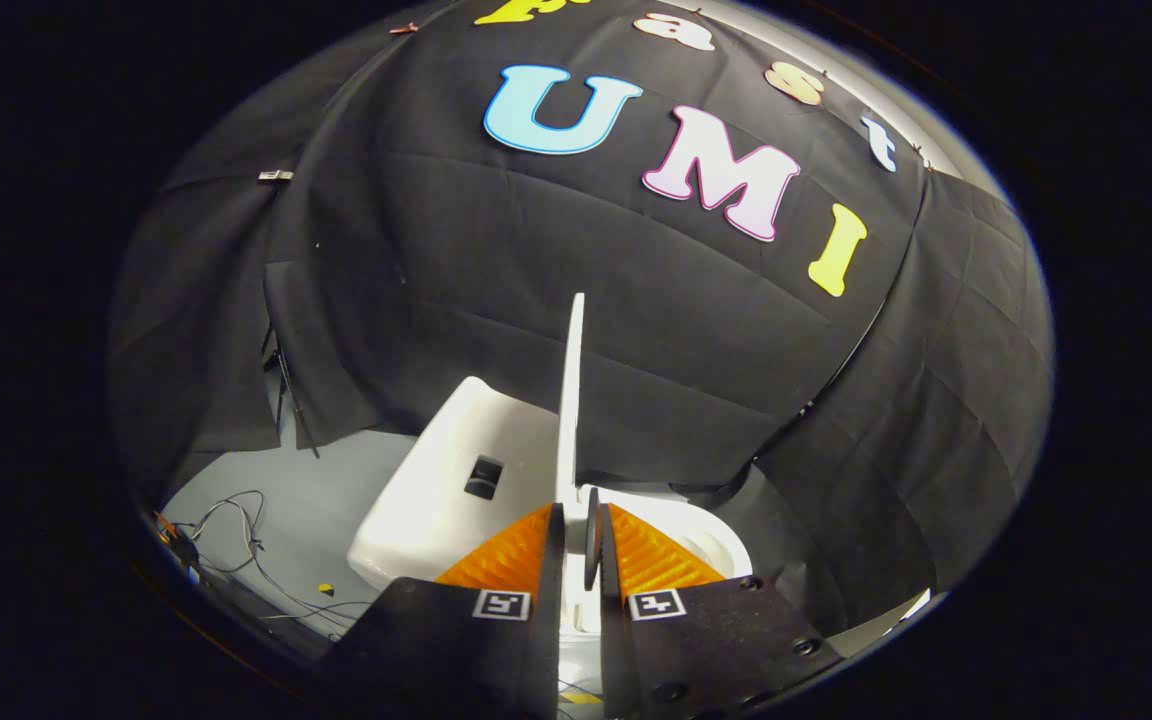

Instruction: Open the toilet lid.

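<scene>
Toilet lid (pixel 570 400) raised on edge, pinched at its lower rim by the claw (pixel 576 545).

The thin white lid is seen edge-on, rising straight ahead from between the orange fingers (pixel 511 555), which are pressed against both its faces. The white tank (pixel 441 490) lies just left of the claw, the bowl rim (pixel 711 535) just right. Grey floor (pixel 266 500) with loose cables (pixel 236 545) is seen further left.

No readable text on the objects.
2 square black-and-white markers (pixel 501 604) are sitting on the tool (pixel 581 545), carrying patterns, not legible words or numbers.
</scene>
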`<state>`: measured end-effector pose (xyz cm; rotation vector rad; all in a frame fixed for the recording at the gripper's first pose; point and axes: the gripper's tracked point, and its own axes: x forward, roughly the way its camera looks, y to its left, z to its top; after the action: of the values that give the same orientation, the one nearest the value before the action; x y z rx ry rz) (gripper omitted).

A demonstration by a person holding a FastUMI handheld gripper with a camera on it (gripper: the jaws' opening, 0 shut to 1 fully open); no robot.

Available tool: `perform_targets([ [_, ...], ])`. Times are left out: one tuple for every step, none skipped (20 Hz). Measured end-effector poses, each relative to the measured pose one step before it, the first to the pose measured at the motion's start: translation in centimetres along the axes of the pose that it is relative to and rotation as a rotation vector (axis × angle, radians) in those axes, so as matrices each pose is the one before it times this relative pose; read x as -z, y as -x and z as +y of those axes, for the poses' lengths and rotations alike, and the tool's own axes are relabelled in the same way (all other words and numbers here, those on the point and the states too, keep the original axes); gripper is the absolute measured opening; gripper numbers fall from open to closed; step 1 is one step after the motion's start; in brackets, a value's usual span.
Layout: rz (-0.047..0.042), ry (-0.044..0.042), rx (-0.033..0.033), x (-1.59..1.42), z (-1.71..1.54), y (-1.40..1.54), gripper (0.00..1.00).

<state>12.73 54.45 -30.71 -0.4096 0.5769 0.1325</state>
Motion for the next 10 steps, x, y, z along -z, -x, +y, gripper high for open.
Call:
perform_targets([
  [-0.00012,-0.0089,-0.00266,0.054,-0.142,0.272,0.23],
  [-0.00004,-0.00665,-0.00838,0.063,0.103,0.041,0.27],
  [0.00137,-0.00195,-0.01236,0.135,0.294,0.25,0.29],
  [-0.00212,0.00667,-0.01441,-0.071,0.335,0.42,0.42],
  [-0.00257,0.01415,-0.00549,0.143,0.266,0.393,0.54],
  [-0.00407,0.01203,-0.01099,-0.065,0.182,0.251,0.67],
  [-0.00719,0.01074,-0.01512,0.031,0.426,0.176,0.79],
  [-0.0071,0.00924,0.00069,-0.336,-0.1,0.638,0.9],
  [-0.01084,-0.00061,-0.00638,-0.276,0.201,0.557,1.0],
  [-0.01246,-0.00517,-0.0056,-0.23,0.079,0.49,0.99],
])
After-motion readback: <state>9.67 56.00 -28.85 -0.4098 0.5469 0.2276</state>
